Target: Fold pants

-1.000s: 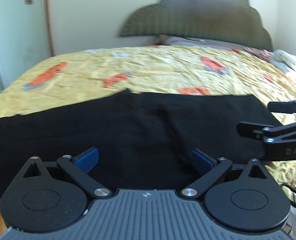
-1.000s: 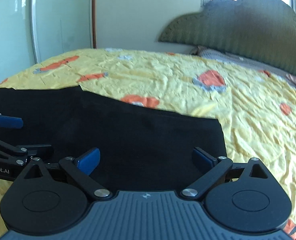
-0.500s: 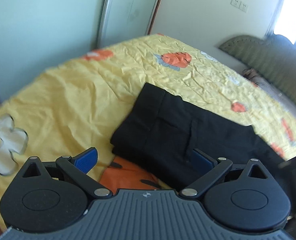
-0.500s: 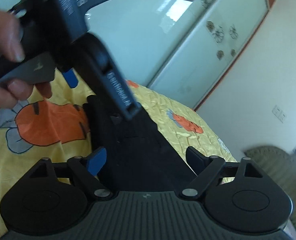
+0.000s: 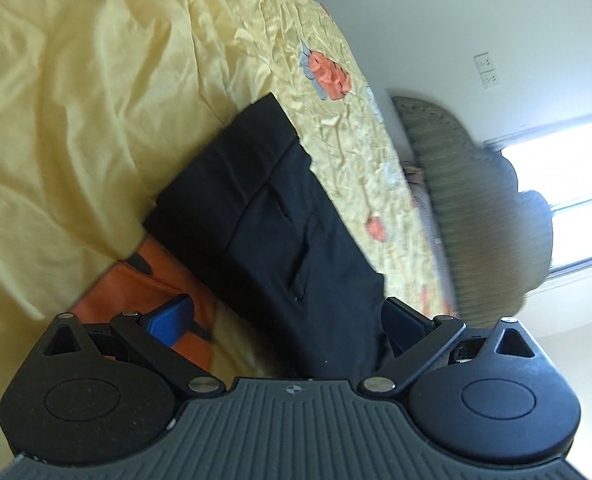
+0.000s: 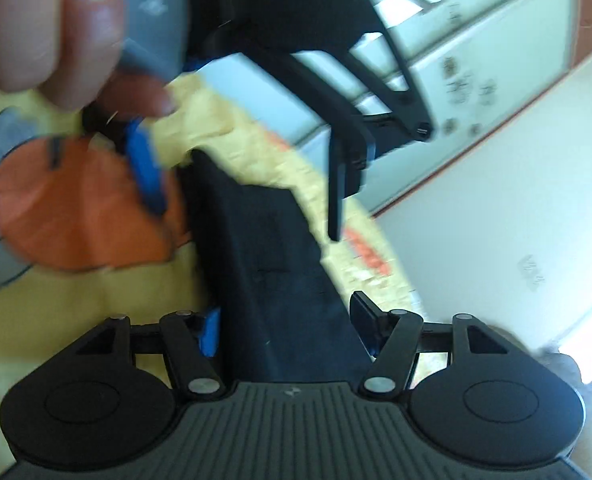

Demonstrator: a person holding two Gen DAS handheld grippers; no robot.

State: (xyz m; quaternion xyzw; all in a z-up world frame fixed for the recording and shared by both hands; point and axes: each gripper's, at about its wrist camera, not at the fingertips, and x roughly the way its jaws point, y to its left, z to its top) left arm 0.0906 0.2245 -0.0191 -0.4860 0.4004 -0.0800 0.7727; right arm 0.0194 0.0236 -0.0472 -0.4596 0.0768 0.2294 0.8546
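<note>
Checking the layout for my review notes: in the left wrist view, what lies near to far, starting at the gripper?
Left hand-held gripper → black pants → yellow bedspread → padded headboard → window.

A bed (image 5: 76, 80) is filling most of the tilted left wrist view, and a wrinkled yellow bedspread (image 5: 336, 140) printed with orange shapes is lying over it. At the far end of the bed, a scalloped, grey-green padded headboard (image 5: 488, 208) is standing against a plain pale wall (image 5: 416, 20). A double wall socket (image 5: 487, 70) is sitting on that wall. Beside the headboard, bright daylight is pouring through a window (image 5: 568, 192). In the blurred right wrist view, pale sliding wardrobe doors (image 6: 476, 56) with small flower decals are running along the room's side, edged by a reddish-brown frame (image 6: 588, 8).
</note>
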